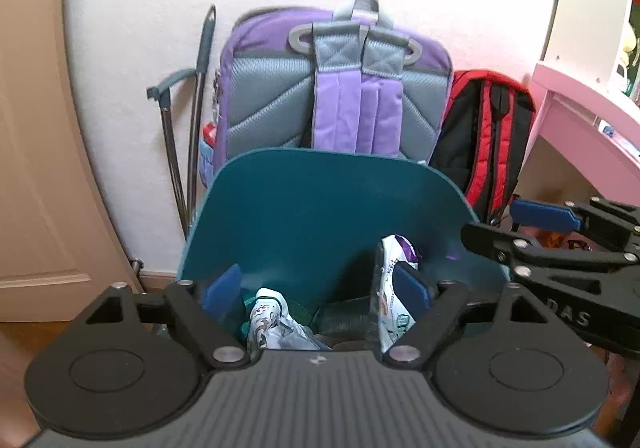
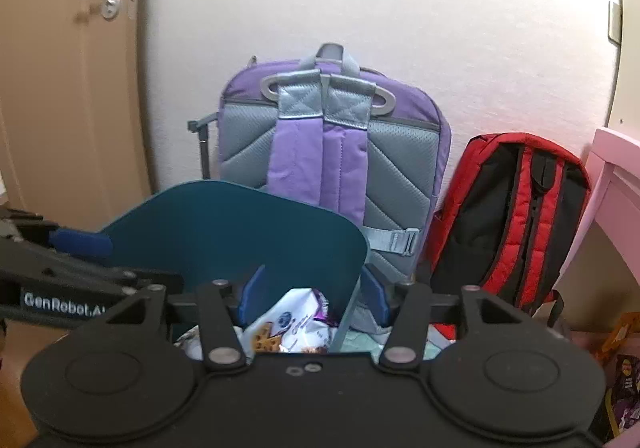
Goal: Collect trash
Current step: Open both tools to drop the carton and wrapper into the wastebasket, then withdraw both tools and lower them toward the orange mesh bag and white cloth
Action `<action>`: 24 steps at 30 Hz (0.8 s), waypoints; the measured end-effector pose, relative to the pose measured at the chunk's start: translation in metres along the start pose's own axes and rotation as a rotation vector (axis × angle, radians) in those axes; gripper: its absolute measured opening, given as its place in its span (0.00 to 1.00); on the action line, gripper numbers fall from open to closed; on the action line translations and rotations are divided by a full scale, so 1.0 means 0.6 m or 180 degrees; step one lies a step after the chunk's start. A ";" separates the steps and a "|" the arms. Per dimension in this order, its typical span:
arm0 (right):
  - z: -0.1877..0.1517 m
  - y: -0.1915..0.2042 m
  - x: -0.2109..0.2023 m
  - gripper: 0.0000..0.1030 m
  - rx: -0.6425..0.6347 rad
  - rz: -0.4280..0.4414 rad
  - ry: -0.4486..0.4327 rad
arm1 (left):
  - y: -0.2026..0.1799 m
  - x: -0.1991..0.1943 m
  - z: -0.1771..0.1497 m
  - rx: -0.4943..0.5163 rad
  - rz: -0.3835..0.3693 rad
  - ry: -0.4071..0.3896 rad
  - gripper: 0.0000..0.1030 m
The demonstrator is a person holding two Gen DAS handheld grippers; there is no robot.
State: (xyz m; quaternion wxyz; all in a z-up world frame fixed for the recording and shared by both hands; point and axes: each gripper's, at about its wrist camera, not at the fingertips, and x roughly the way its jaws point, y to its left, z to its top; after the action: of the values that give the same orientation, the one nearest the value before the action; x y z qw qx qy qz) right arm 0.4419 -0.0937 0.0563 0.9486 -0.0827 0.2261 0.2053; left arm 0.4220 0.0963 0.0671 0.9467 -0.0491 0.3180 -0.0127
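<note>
- Nearest the left wrist lens: left gripper (image 1: 318, 286), black linkage at 6 o'clock, jaws spread wide over the teal bin (image 1: 320, 207).
- Left blue pad (image 1: 222, 288) stands clear at 7 o'clock, touching nothing that I can see.
- Crumpled patterned wrapper (image 1: 266, 318) lies inside the bin between the fingers, low at 6 o'clock.
- White-and-purple wrapper (image 1: 394, 276) stands upright against the inner face of the right pad; whether it sticks to the pad or merely leans, cannot tell. No pinch, since the opposite pad is well apart.
- Right gripper (image 1: 560, 244) enters this view at 3 o'clock, one blue finger pointing toward the bin's right rim.
- Behind the bin at 12 o'clock: purple backpack (image 1: 336, 87) against the wall; red-and-black backpack (image 1: 488, 135) at 2 o'clock; door (image 1: 36, 127) at 9 o'clock; pink desk (image 1: 580, 119) at 3 o'clock.
- Right wrist view: right gripper (image 2: 316, 294) at 6 o'clock, jaws apart and straddling the bin's right wall; left pad inside, right pad outside.
- Cookie-print snack bag (image 2: 292, 320) lies in the bin just below the left pad, not squeezed.
- More packets (image 2: 624, 368) lie on the floor at 4 o'clock, blurred.
</note>
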 end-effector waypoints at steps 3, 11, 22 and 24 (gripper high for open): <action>0.001 0.001 -0.042 0.52 0.0035 0.0070 -0.0021 | -0.006 -0.036 -0.004 -0.0029 -0.0015 -0.0042 0.82; -0.008 0.006 -0.177 0.53 0.0006 0.0210 -0.0146 | -0.025 -0.148 -0.041 -0.0016 -0.0127 -0.0258 1.00; -0.158 0.010 -0.254 0.53 -0.0038 0.0520 0.0293 | -0.023 -0.211 -0.162 0.0053 -0.0310 -0.0122 1.00; -0.198 0.016 -0.249 0.53 -0.0052 0.0546 0.0436 | -0.019 -0.203 -0.192 0.0047 -0.0333 -0.0003 1.00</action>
State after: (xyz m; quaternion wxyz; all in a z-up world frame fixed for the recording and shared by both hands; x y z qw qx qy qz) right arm 0.2695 -0.1673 0.0196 0.9092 -0.0847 0.2950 0.2814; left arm 0.2552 0.0817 0.0503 0.9452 -0.0587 0.3145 -0.0645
